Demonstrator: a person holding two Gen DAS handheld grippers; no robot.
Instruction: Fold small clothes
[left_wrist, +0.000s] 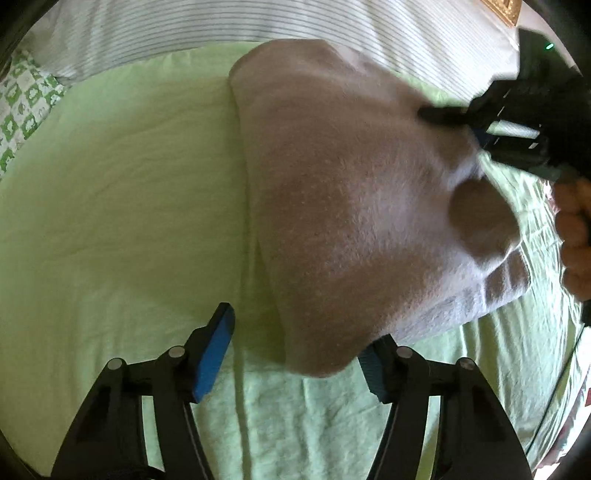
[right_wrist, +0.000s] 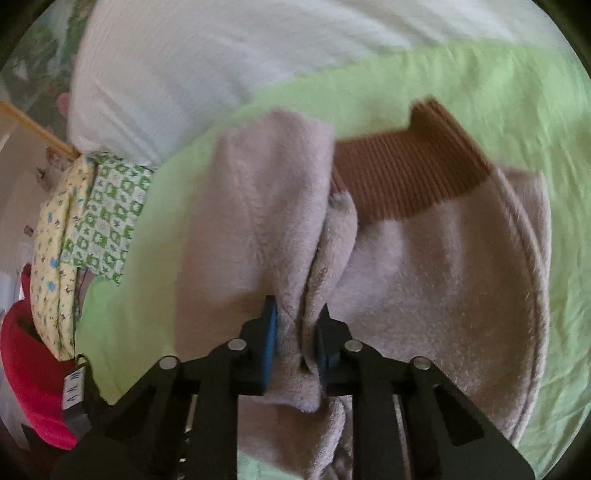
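Note:
A pale pinkish fleece garment (left_wrist: 351, 192) lies on the light green bed sheet (left_wrist: 122, 192). My left gripper (left_wrist: 297, 356) stands open, its blue pads wide apart. The garment's near rounded corner sits between them and covers the tip of the right finger, but the left pad is well clear of it. My right gripper (right_wrist: 295, 332) is shut on a bunched fold of the fleece garment (right_wrist: 424, 280), lifting it. The right gripper (left_wrist: 443, 114) also shows in the left wrist view, at the garment's far right edge. A brown ribbed band (right_wrist: 406, 177) shows at the garment's far end.
A white striped pillow or quilt (left_wrist: 258, 22) lies along the far edge of the sheet. Folded green-and-white and yellow patterned cloths (right_wrist: 92, 221) sit at the left, with a red item (right_wrist: 29, 354) below them. A person's hand (left_wrist: 576, 236) holds the right gripper's handle.

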